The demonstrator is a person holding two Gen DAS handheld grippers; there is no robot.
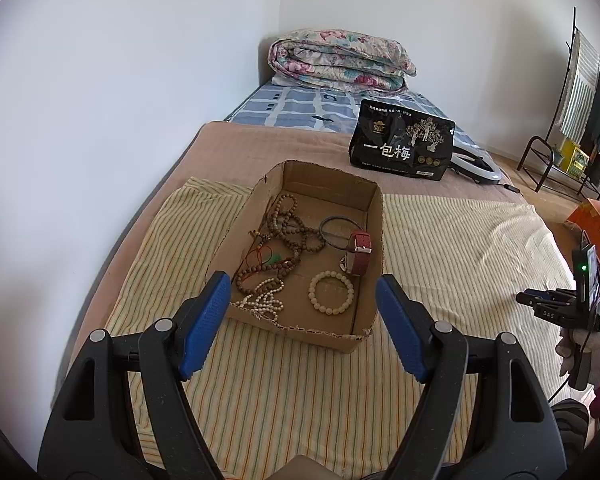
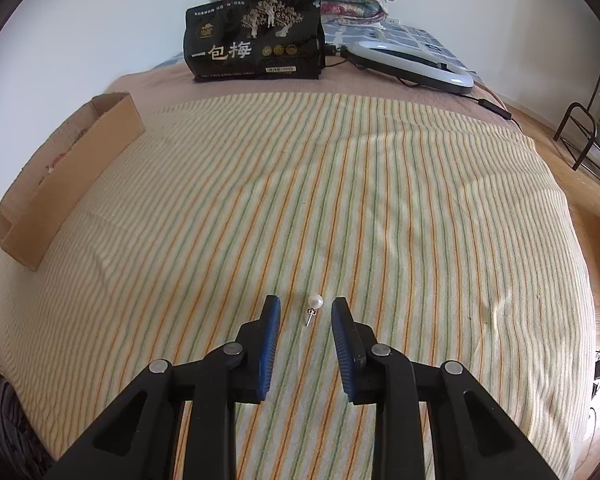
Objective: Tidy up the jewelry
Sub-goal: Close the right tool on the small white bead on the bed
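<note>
The right claw (image 2: 306,312) is spread around a pearl earring (image 2: 313,306) on the striped sheet (image 2: 380,200), not touching it. The left claw (image 1: 304,300) is spread wide above the box (image 1: 364,332) of beads (image 1: 331,292).

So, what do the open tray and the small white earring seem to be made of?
The open brown tray looks like plain corrugated cardboard: matte, with ragged torn edges. The small white round earring seems a pearl or an imitation, smooth with a soft sheen, on a thin shiny post, probably metal. It lies on the striped cloth.
</note>
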